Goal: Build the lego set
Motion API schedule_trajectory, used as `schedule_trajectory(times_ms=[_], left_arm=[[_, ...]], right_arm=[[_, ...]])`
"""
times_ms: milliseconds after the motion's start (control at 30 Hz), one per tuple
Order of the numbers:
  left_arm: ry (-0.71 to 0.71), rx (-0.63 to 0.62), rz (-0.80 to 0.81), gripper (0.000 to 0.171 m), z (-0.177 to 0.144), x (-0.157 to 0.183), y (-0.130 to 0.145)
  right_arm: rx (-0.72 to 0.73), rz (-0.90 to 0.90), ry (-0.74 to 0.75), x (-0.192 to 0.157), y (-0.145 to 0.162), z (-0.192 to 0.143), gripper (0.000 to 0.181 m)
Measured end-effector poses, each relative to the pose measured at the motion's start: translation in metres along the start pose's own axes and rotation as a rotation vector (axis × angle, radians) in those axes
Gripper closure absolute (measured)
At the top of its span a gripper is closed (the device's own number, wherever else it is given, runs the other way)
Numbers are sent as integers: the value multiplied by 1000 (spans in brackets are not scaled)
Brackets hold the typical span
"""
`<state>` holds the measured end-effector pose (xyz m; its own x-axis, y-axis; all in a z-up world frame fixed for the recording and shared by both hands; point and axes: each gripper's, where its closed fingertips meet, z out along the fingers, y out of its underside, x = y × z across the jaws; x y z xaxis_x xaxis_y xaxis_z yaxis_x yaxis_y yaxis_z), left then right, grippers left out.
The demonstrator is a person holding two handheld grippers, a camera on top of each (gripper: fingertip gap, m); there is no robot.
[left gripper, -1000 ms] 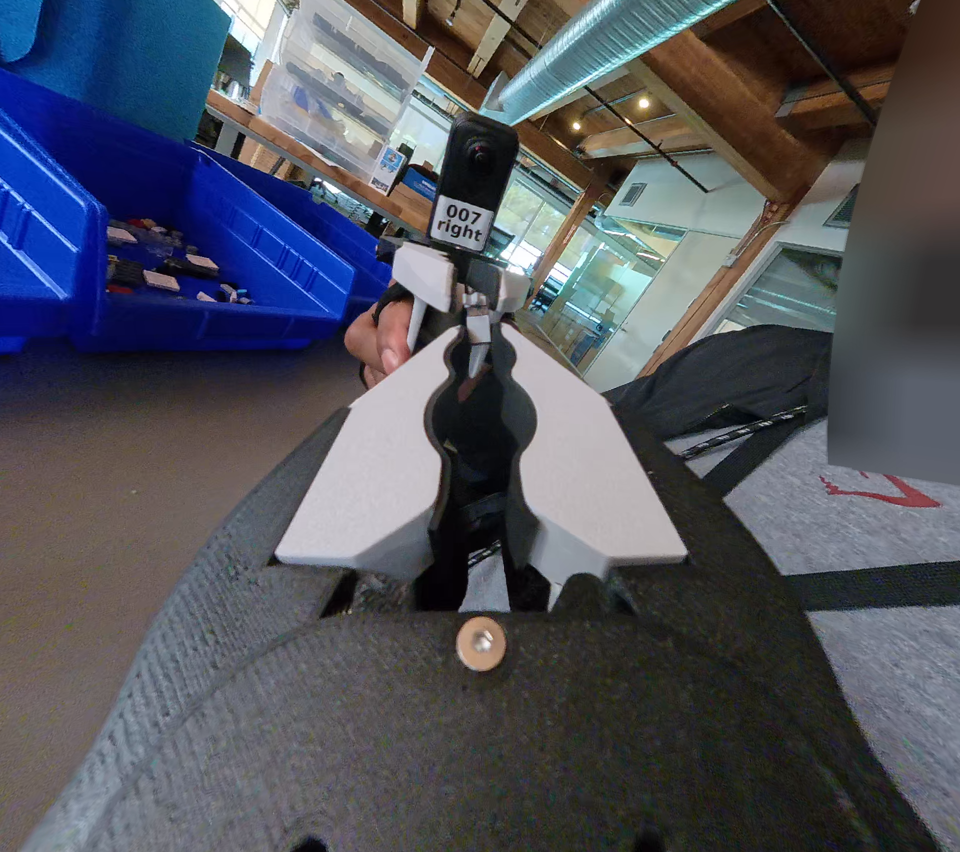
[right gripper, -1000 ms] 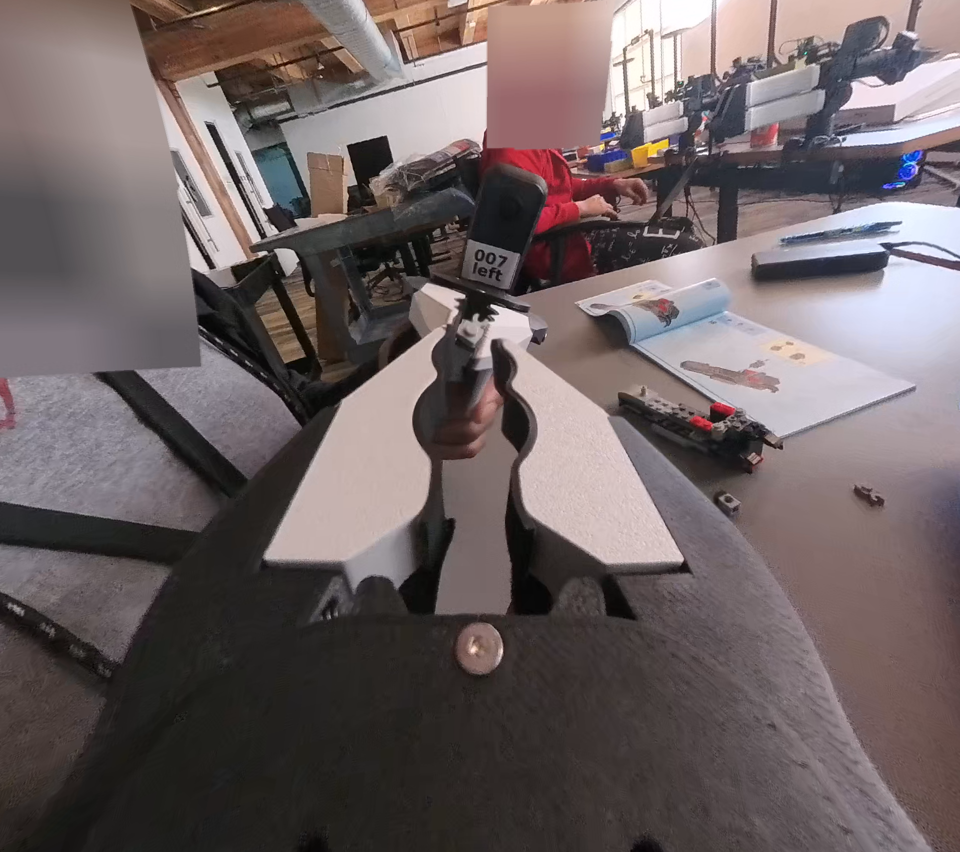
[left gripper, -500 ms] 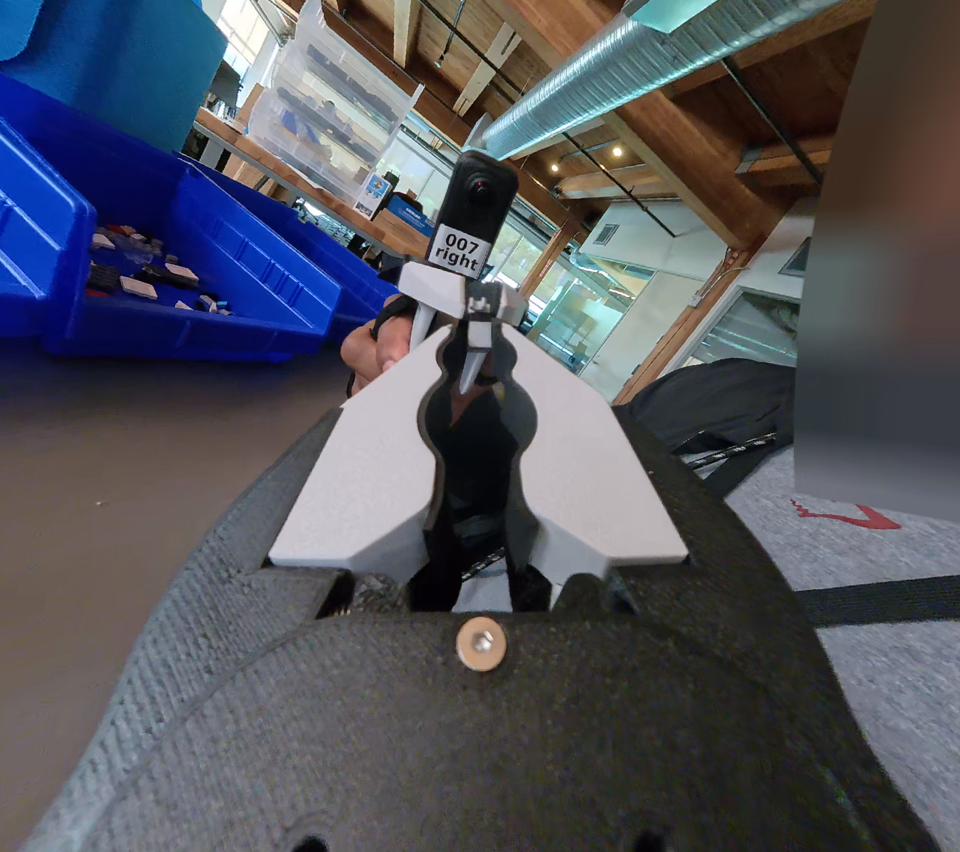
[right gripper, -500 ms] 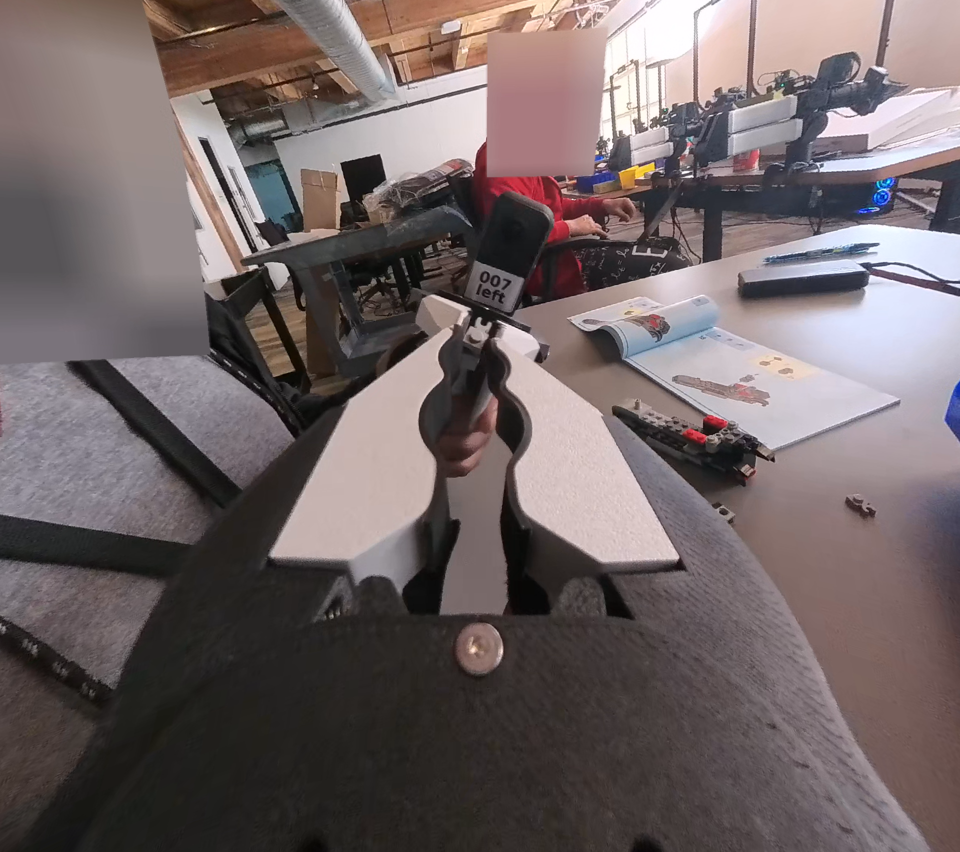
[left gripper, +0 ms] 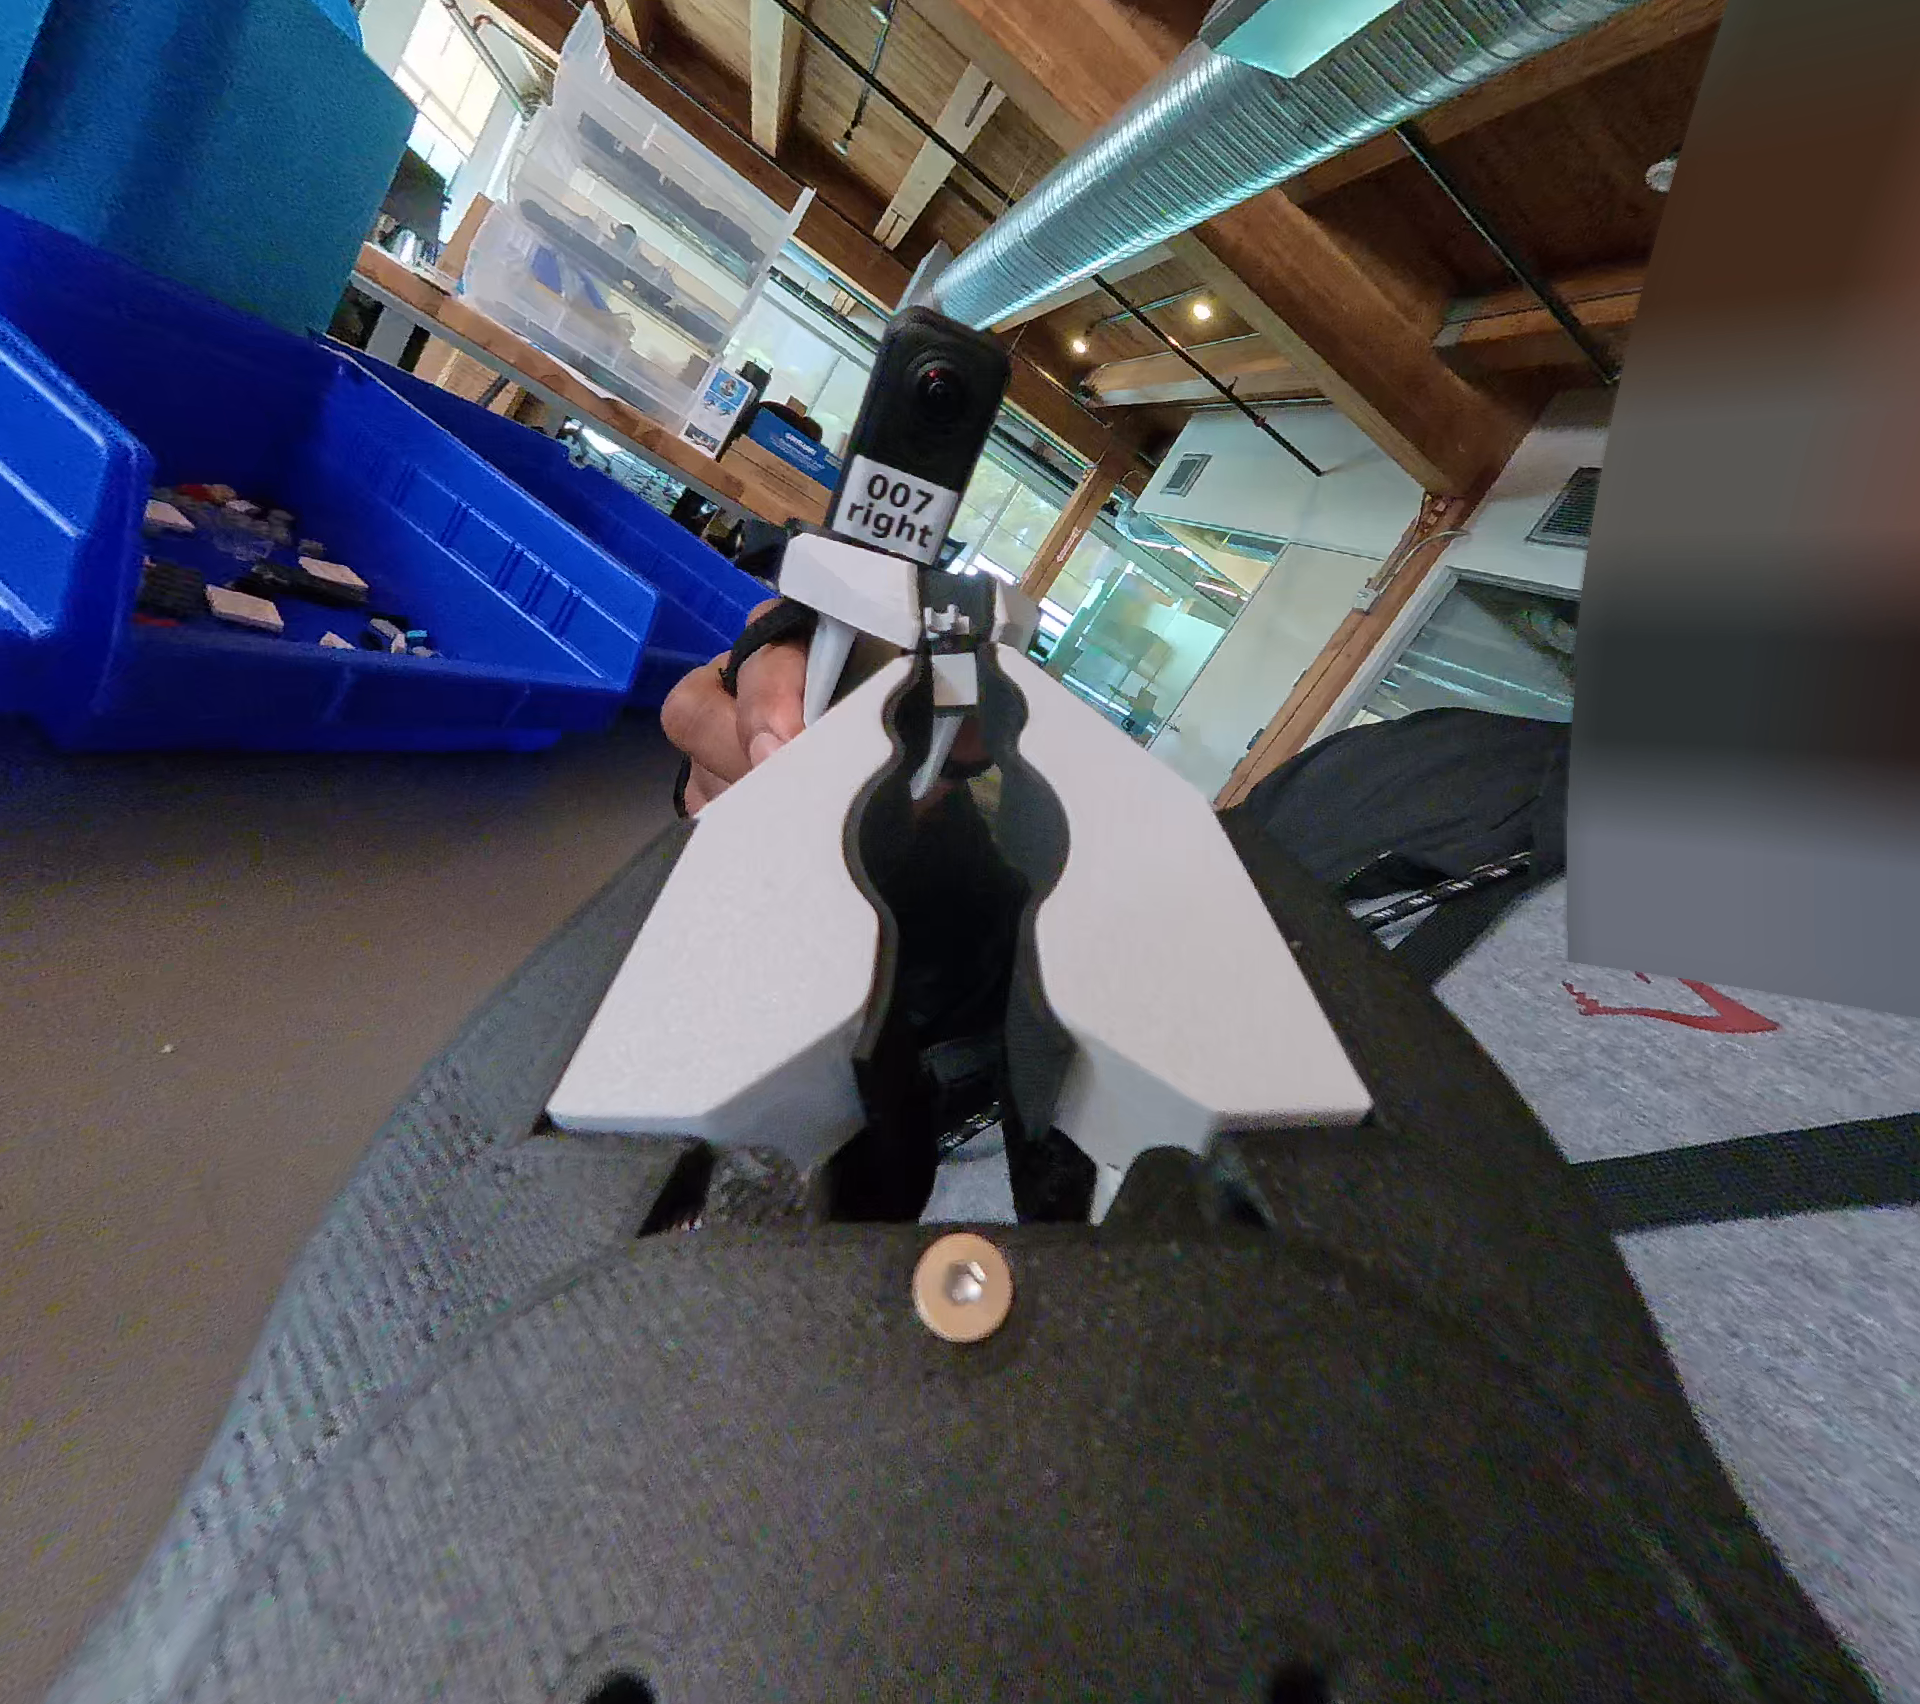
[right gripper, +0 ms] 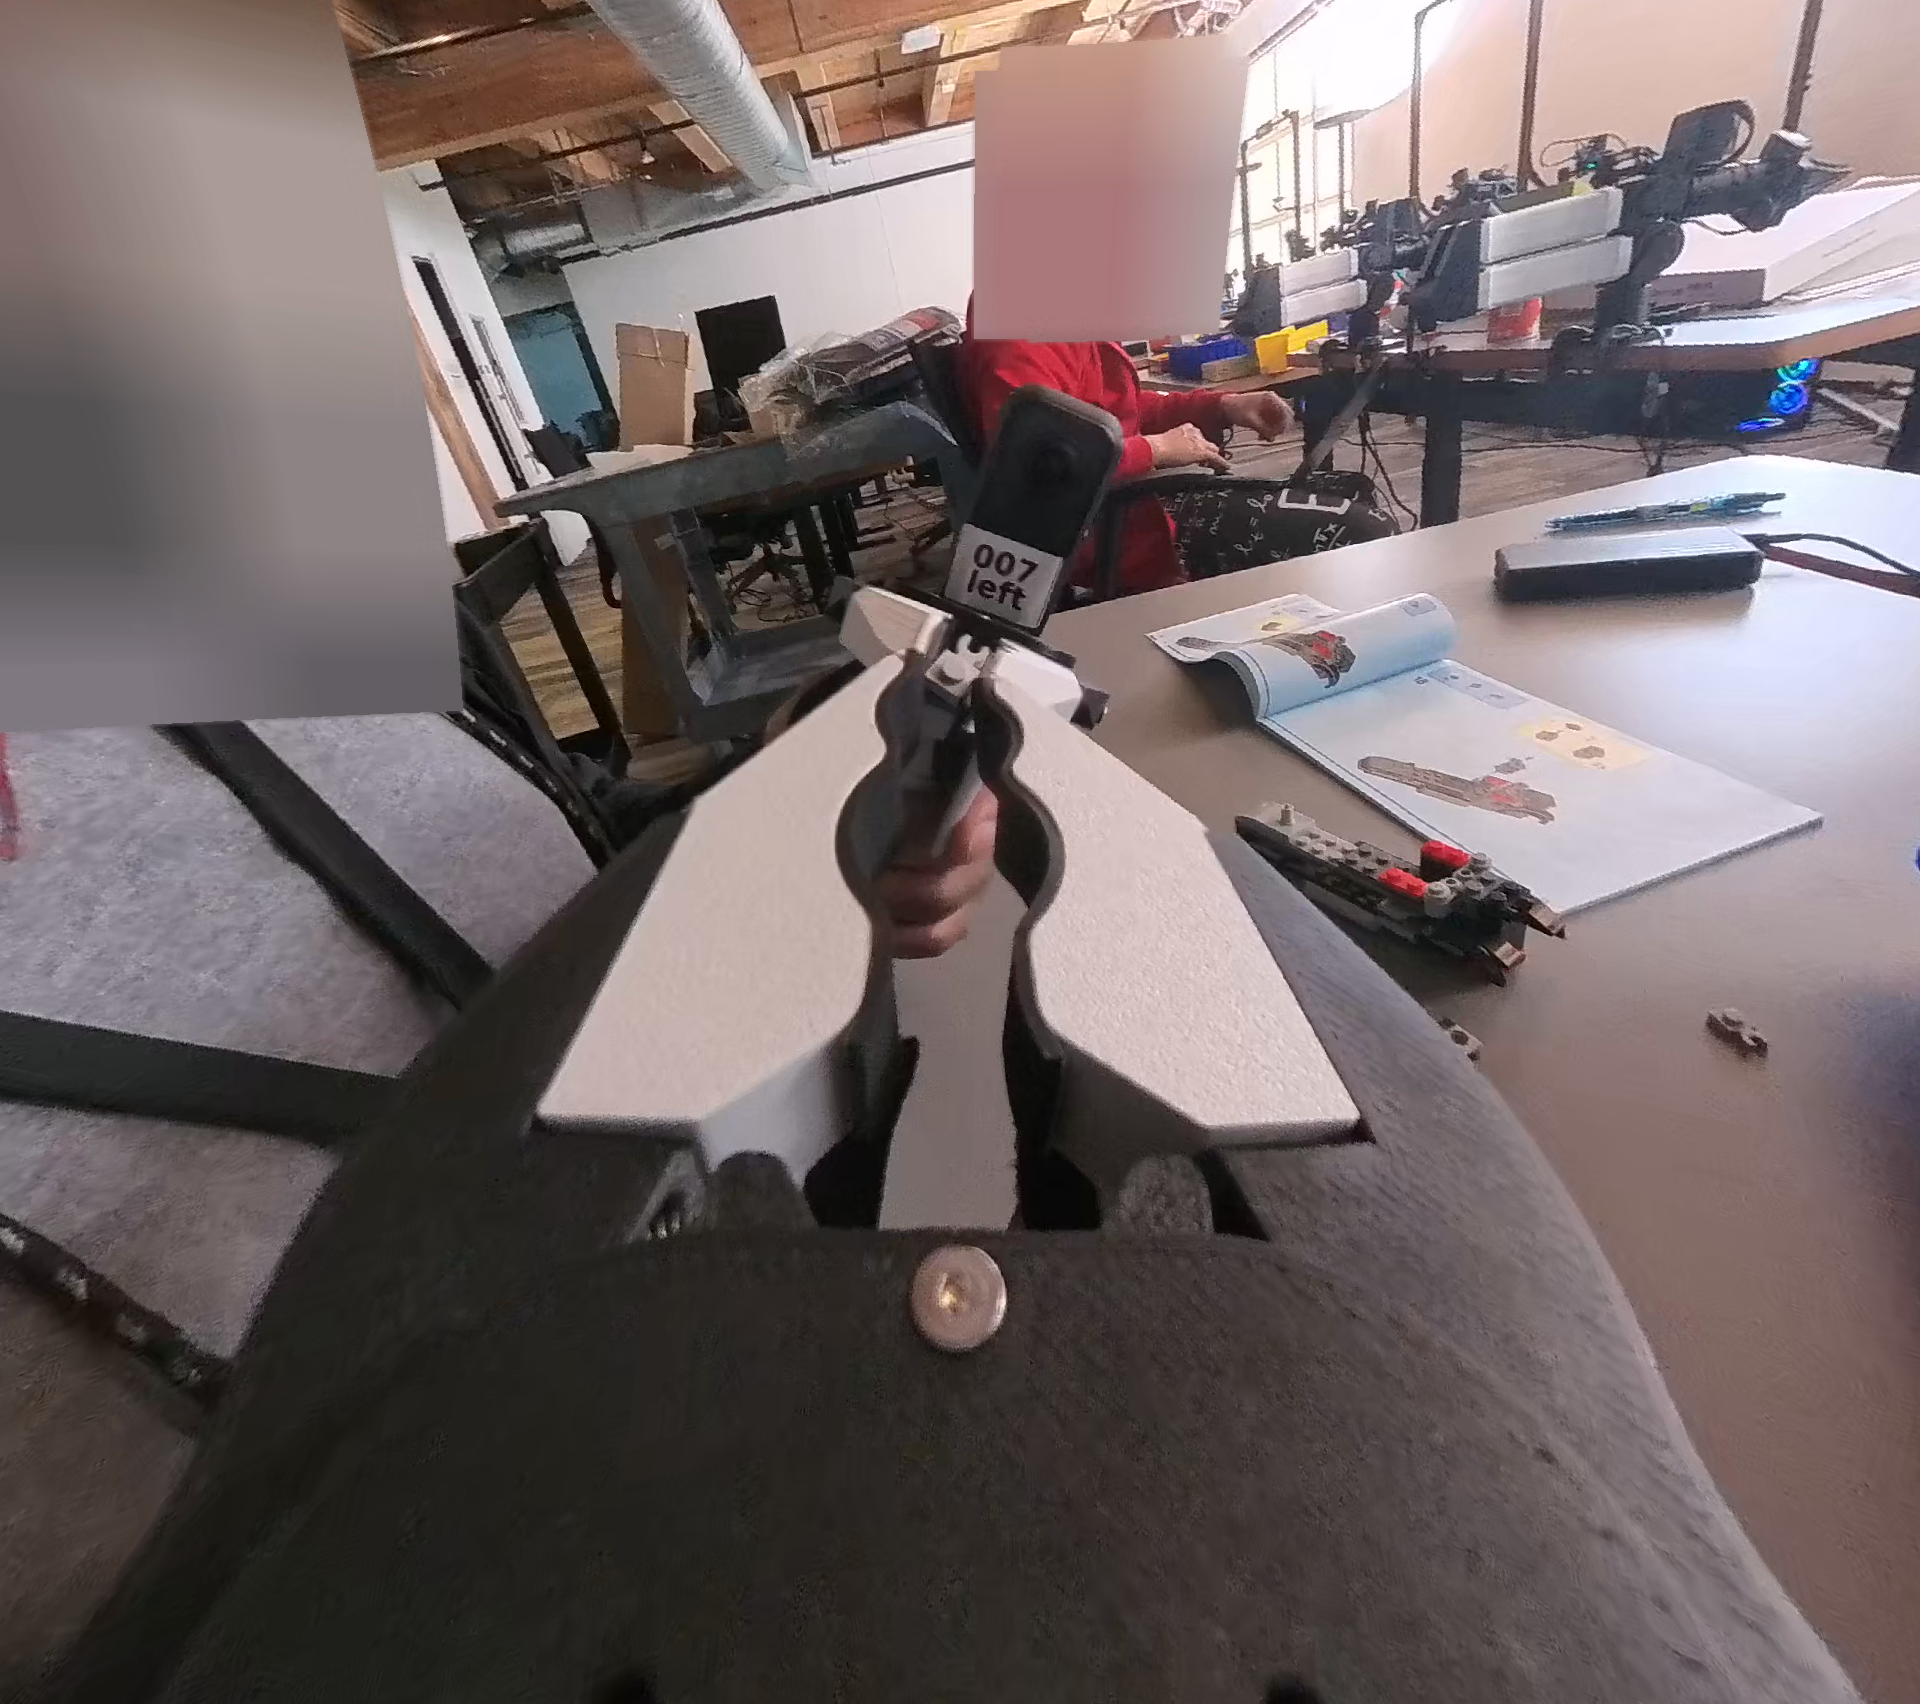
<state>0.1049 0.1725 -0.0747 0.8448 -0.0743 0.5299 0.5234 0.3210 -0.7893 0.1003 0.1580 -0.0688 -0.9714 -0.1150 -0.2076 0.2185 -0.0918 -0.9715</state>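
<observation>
My left gripper (left gripper: 951,662) and right gripper (right gripper: 949,665) face each other above the table's edge, tip to tip. A small light-grey lego piece (left gripper: 953,680) sits between the tips and also shows in the right wrist view (right gripper: 948,669). Both pairs of fingers are closed onto it, and how the grip is shared is hard to tell. A partly built dark-grey lego model (right gripper: 1392,885) with red bricks lies on the table (right gripper: 1662,1135), beside the open instruction booklet (right gripper: 1475,719).
Blue bins (left gripper: 436,615) with loose lego pieces (left gripper: 260,579) stand at the left. Two small loose pieces (right gripper: 1735,1031) lie near the model. A black flat device (right gripper: 1626,558) and a pen (right gripper: 1662,506) lie at the back. A person in red (right gripper: 1060,397) sits at another table. Both grippers' tips are close together, under 4 cm apart.
Both grippers stay tip to tip with the small piece between them. The views shift only slightly, as from a small wobble of the hands.
</observation>
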Motion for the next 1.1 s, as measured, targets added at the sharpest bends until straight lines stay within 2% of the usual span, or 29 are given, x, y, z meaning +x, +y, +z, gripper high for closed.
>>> schedule_trajectory(times_ms=[467, 833, 1100], left_arm=[[-70, -67, 133, 163, 1, 1, 4], [-91, -84, 167, 163, 2, 1, 5], [-78, -90, 163, 163, 2, 3, 6]], right_arm=[[-29, 33, -35, -3, -3, -2, 171], [-61, 30, -35, -4, 1, -2, 168], [-66, -14, -44, -7, 1, -2, 172]])
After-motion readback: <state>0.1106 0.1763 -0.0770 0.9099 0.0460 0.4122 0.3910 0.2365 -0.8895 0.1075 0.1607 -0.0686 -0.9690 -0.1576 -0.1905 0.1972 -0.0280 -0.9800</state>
